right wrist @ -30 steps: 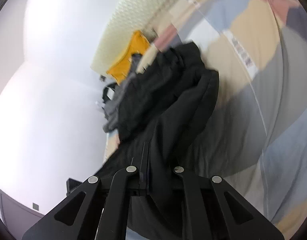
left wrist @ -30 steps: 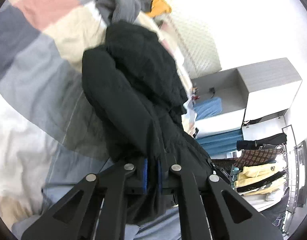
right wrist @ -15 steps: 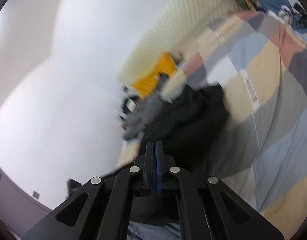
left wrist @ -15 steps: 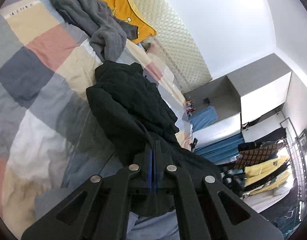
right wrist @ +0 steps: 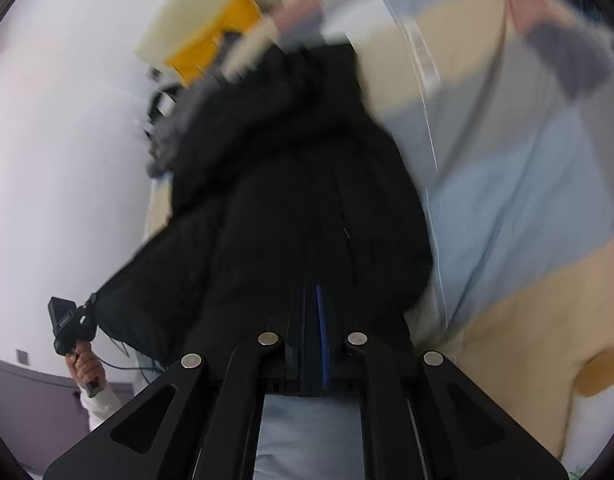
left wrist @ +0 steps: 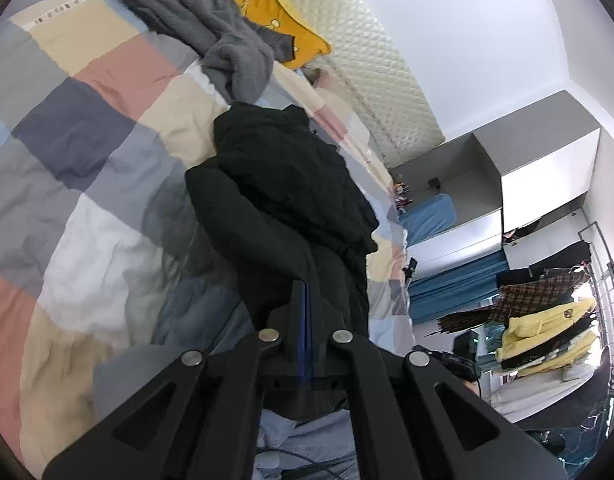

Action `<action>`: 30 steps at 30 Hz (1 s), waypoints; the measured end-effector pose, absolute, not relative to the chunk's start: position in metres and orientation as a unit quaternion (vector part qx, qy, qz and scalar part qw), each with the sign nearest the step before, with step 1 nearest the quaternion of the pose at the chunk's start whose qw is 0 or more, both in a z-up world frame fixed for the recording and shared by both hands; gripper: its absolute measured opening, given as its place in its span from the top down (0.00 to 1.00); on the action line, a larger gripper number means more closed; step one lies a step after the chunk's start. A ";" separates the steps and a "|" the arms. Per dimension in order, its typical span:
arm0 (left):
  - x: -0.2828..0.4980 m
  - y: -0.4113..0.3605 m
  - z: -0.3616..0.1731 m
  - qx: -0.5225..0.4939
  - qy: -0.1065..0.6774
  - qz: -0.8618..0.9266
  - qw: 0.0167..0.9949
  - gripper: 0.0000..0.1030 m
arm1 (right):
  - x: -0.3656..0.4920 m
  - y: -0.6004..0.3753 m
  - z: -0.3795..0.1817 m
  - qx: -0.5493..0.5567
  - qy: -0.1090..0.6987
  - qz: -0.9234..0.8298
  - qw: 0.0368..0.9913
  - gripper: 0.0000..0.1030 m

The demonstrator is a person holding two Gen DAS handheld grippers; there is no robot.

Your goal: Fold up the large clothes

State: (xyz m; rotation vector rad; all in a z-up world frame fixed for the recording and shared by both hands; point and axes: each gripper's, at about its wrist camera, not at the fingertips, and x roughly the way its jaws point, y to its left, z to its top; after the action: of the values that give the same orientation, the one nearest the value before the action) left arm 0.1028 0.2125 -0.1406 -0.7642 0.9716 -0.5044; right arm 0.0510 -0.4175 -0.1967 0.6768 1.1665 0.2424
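On a bed covered by a checked quilt (left wrist: 107, 128), a grey fleece garment (left wrist: 211, 32) and a yellow cushion (left wrist: 275, 12) are seen at the far end by the quilted headboard (left wrist: 371, 64). A black coat (left wrist: 291, 184) is stretched from the middle of the quilt toward the near edge, where its hem is pinched in the left gripper (left wrist: 305, 312), jaws pressed together on the fabric. In the blurred right wrist view the coat is likewise pinched by the right gripper (right wrist: 313, 320), and a hand (right wrist: 85, 366) gripping a black handle is seen at lower left.

left wrist: close, looking down over bed (left wrist: 87, 128) | right wrist: close, blurred | shared: probably black coat (left wrist: 283, 184)
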 end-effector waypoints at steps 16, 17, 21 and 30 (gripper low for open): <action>0.110 0.228 -0.196 -0.347 0.561 -0.159 0.735 0.42 | 0.040 -0.431 -0.253 0.326 0.637 0.092 0.693 0.33; 0.111 0.228 -0.199 -0.348 0.566 -0.153 0.731 0.25 | 0.039 -0.432 -0.256 0.333 0.637 0.099 0.688 0.33; 0.116 0.218 -0.208 -0.363 0.575 -0.175 0.712 0.25 | 0.044 -0.428 -0.258 0.331 0.638 0.114 0.686 0.33; 0.123 0.155 -0.207 -0.312 0.608 -0.258 0.683 0.53 | 0.057 -0.365 -0.236 0.206 0.649 0.199 0.705 0.67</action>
State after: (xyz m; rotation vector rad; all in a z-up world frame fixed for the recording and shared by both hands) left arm 0.1226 0.1546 -0.2067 -0.6993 1.3639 -0.5776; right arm 0.0570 -0.3645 -0.2358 0.4587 1.4418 0.4426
